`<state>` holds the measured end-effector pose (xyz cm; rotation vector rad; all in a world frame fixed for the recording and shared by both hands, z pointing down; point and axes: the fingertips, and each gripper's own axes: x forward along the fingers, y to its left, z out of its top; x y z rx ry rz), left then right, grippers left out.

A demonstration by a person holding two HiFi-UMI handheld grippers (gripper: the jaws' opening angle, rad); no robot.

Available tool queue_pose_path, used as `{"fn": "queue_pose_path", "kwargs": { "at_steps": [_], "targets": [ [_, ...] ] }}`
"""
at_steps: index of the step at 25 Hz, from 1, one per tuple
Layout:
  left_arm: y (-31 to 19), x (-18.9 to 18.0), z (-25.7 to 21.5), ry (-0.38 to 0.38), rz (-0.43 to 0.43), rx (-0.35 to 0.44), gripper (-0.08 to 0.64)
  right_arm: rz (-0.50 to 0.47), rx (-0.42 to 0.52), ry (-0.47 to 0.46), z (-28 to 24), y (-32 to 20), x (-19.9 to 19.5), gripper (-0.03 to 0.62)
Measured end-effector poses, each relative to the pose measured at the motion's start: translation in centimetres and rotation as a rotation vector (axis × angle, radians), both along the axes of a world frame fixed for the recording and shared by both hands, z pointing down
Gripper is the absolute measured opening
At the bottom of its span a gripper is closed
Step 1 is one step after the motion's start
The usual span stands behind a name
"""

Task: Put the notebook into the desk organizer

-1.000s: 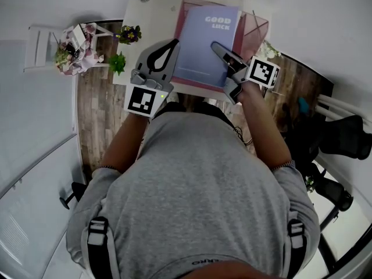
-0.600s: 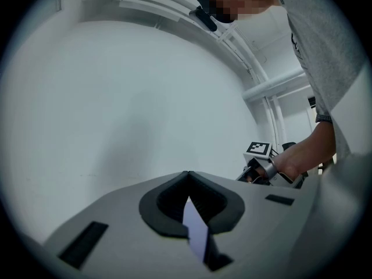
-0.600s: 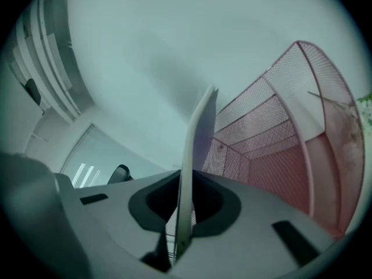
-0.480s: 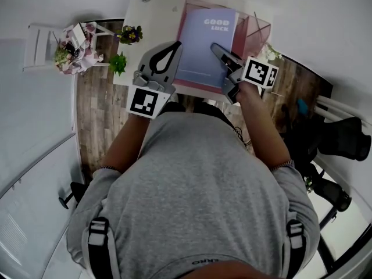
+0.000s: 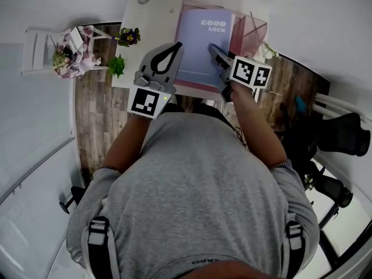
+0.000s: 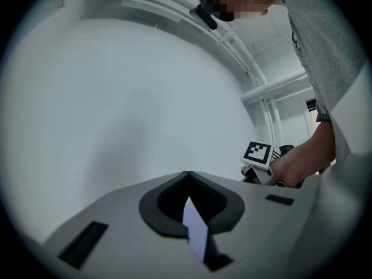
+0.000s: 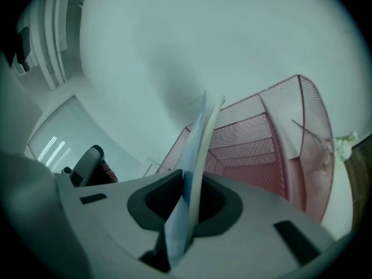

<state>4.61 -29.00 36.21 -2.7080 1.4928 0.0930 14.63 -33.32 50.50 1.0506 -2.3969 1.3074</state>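
Note:
A pale blue notebook (image 5: 203,42) with white print on its cover hangs over the pink mesh desk organizer (image 5: 257,29) on the white desk. My left gripper (image 5: 173,48) is shut on the notebook's left edge. In the left gripper view only a thin strip of notebook (image 6: 195,228) shows between the jaws of the left gripper (image 6: 187,178). My right gripper (image 5: 215,50) holds the right edge and its jaws are opening. In the right gripper view the notebook (image 7: 196,150) stands edge-on between the jaws of the right gripper (image 7: 190,182), with the organizer (image 7: 264,138) just beyond.
The white desk (image 5: 152,16) bears a small round thing at its far left. Two potted plants (image 5: 128,35) and a white stand with flowers (image 5: 68,50) sit to the left. A black chair (image 5: 342,133) stands on the wooden floor to the right.
Both grippers and the notebook have drifted a little left and farther over the organizer. The right gripper's marker cube has moved left.

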Motion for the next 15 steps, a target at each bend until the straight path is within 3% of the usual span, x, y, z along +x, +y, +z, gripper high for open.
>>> {"fn": "queue_pose_path", "kwargs": {
  "at_steps": [9,15],
  "targets": [
    [0.1,0.4,-0.4,0.012,0.036,0.01,0.018,0.049,0.011,0.122,1.1,-0.1,0.3,0.052],
    [0.2,0.5,-0.4,0.014,0.065,0.013,0.018,0.058,0.03,0.227,2.5,-0.2,0.7,0.1]
  ]
}}
